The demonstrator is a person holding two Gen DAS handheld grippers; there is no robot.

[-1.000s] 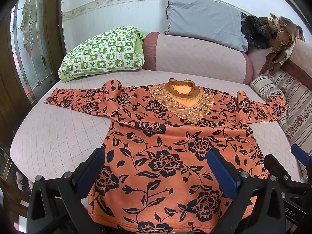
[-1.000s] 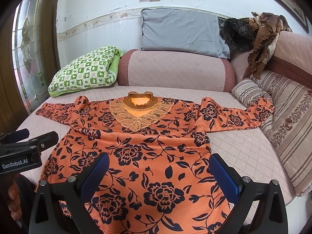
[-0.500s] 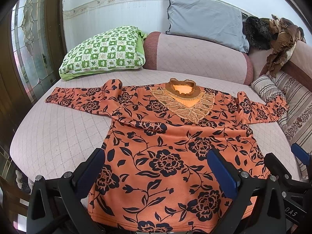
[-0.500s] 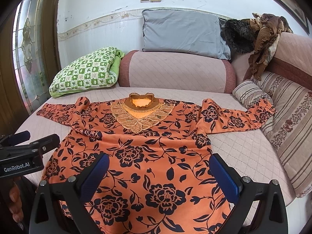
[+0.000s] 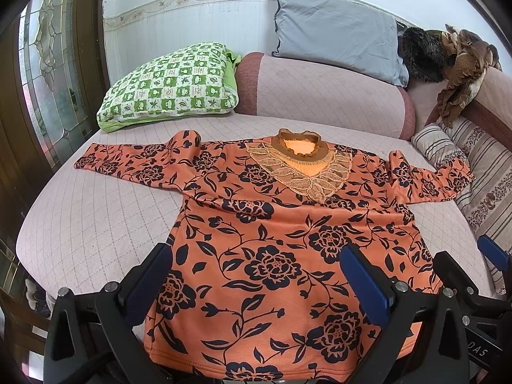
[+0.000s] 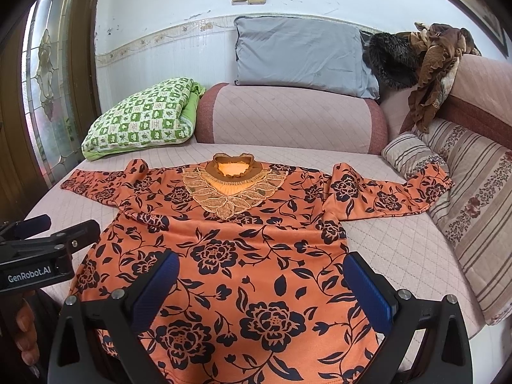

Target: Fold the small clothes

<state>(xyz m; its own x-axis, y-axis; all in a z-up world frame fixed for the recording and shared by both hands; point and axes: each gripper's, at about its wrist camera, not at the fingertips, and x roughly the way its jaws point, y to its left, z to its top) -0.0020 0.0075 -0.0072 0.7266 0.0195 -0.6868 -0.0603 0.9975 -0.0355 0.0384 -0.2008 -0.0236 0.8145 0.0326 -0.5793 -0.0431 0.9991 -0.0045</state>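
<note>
Orange floral sweater (image 5: 272, 240) flat, sleeves spread, seemingly unfolded; left gripper (image 5: 256, 275) and right gripper (image 6: 260, 283) spread wide, empty.

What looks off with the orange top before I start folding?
Little. The orange floral top lies flat, face up, sleeves spread. Its right sleeve cuff rides up onto the striped cushion, and a shallow crease crosses the chest. Both grippers are open, holding nothing.

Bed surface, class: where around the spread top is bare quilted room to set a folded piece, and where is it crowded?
Bare quilt lies left of the orange floral top, below its left sleeve, and right of the body below the right sleeve, bordered by the striped cushions. The head end is crowded: green checked pillow, pink bolster, grey pillow.
</note>
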